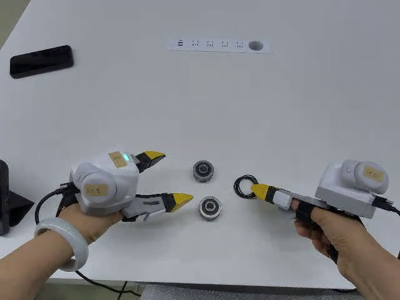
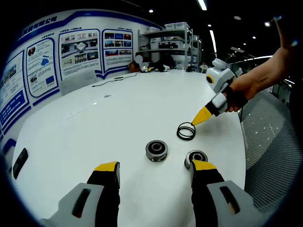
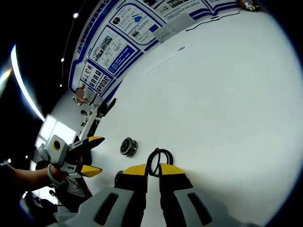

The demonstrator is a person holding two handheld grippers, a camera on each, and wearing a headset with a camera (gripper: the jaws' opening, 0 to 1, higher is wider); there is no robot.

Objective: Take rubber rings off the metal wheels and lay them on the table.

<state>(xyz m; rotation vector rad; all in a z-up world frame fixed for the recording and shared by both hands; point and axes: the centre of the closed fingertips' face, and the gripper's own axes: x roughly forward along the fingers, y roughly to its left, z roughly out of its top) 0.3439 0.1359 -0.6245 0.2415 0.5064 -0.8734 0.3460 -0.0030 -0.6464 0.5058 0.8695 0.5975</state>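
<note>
Your right gripper pinched the rubber ring with closed jaws, seemingly to lay it on the table beside the 2 metal wheels, while your left gripper hovered wide open, empty.

Office: wall posters, white conference table
</note>
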